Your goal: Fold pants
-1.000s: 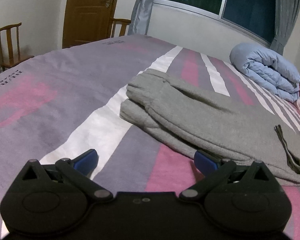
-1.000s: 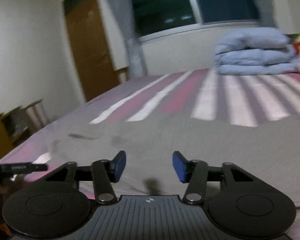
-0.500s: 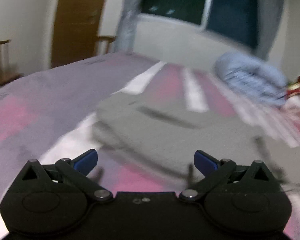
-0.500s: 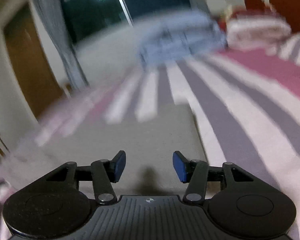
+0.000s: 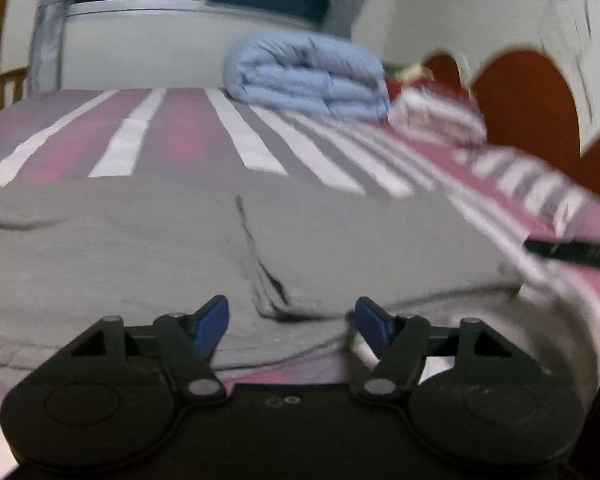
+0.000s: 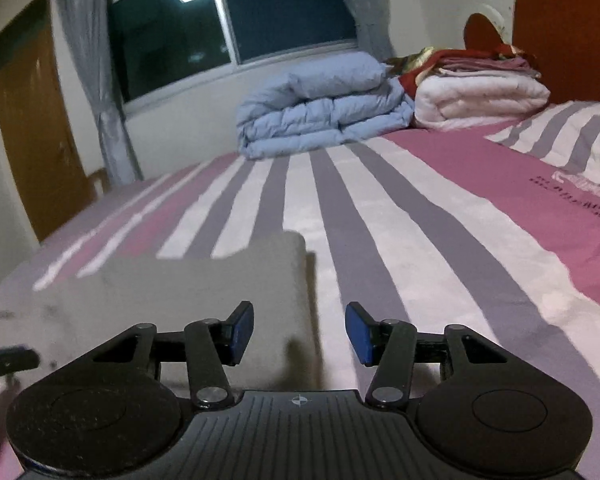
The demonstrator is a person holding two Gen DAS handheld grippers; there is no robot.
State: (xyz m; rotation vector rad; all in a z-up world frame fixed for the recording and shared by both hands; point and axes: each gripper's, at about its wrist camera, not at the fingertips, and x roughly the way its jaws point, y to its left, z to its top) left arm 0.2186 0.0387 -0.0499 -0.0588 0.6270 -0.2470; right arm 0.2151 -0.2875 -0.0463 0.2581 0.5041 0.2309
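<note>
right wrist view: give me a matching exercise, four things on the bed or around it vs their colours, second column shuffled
Things:
1. pants
2. rolled duvet
3. folded quilt
4. headboard

Colours:
A. white
B. reddish brown
C. grey
D. light blue

Pairs: 1-C, 2-D, 3-A, 4-B
</note>
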